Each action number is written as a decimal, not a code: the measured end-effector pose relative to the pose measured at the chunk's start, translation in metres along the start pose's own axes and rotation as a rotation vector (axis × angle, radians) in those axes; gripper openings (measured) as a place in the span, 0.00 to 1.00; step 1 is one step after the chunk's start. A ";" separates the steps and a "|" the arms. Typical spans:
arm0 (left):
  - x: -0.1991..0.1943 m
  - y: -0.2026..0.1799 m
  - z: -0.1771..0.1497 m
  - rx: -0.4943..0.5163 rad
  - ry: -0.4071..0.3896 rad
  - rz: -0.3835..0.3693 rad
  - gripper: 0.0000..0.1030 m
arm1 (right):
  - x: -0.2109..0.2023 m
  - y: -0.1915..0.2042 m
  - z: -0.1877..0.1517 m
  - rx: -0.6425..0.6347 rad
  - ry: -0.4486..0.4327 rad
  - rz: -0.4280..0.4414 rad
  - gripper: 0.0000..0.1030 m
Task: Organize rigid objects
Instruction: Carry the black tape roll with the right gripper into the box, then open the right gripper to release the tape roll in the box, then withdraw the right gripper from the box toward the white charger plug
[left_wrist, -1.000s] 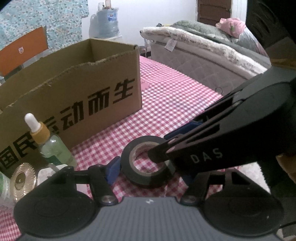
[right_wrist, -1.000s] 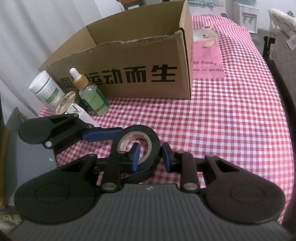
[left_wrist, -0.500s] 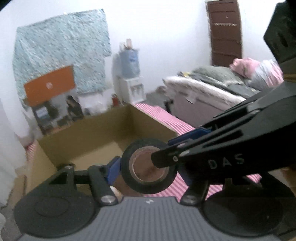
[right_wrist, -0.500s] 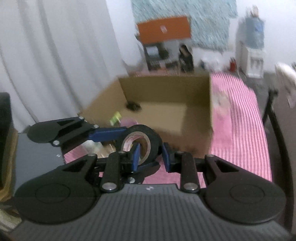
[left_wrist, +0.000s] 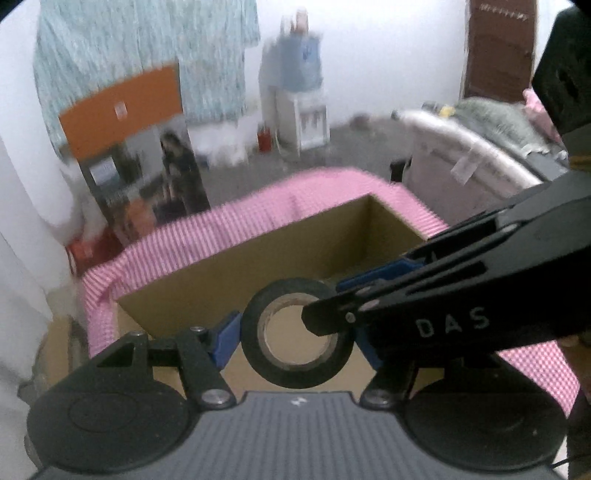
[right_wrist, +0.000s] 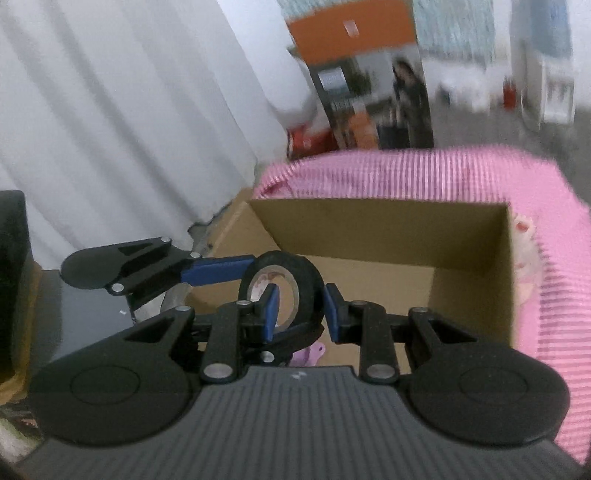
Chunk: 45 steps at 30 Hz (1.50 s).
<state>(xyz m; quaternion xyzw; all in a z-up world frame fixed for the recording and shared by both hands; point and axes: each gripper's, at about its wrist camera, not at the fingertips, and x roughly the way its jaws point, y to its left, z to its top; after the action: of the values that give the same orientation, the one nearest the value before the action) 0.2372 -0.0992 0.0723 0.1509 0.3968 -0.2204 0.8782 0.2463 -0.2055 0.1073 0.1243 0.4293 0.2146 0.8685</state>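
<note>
A: Where is the roll of black tape (left_wrist: 297, 334)?

B: Up in the air over the open cardboard box (right_wrist: 388, 229), held by both tools at once. In the left wrist view it sits dead centre, its hole facing the camera.

A: How does the left gripper (left_wrist: 297, 338) stand?

B: Its blue pads press the roll's outer rim from 9 and 3 o'clock, so it is clamped across the full width of the roll.

A: And the right gripper (right_wrist: 300, 312)?

B: Nearly closed, pinching the wall of the tape ring (right_wrist: 295, 288): one pad sits inside the hole, the other against the outside at 3 o'clock. In the left view its black body comes in from 3 o'clock, with its tip reaching into the hole.

A: What lies below?

B: The box rests on a pink checked cloth (right_wrist: 517, 173), which shows past the box's far edge at 12 o'clock and along its side at 3 o'clock. In the right wrist view a small pink thing (right_wrist: 314, 352) lies on the box floor at 6 o'clock, just under the tape; it is too blurred to name.

A: And the room behind?

B: A white curtain (right_wrist: 129, 110) at 10 o'clock in the right view; the rest is smeared.
</note>
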 end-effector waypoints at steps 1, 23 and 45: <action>0.012 0.006 0.005 -0.008 0.032 -0.008 0.66 | 0.013 -0.007 0.008 0.030 0.028 0.006 0.24; 0.148 0.069 -0.006 -0.109 0.448 -0.073 0.66 | 0.175 -0.071 0.017 0.251 0.385 0.010 0.25; 0.044 0.071 0.007 -0.146 0.217 -0.078 0.86 | 0.081 -0.055 0.029 0.260 0.158 0.090 0.70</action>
<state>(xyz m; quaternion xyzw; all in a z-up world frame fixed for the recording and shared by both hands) 0.3034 -0.0532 0.0501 0.0942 0.5101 -0.2071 0.8295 0.3271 -0.2160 0.0468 0.2375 0.5144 0.2048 0.7982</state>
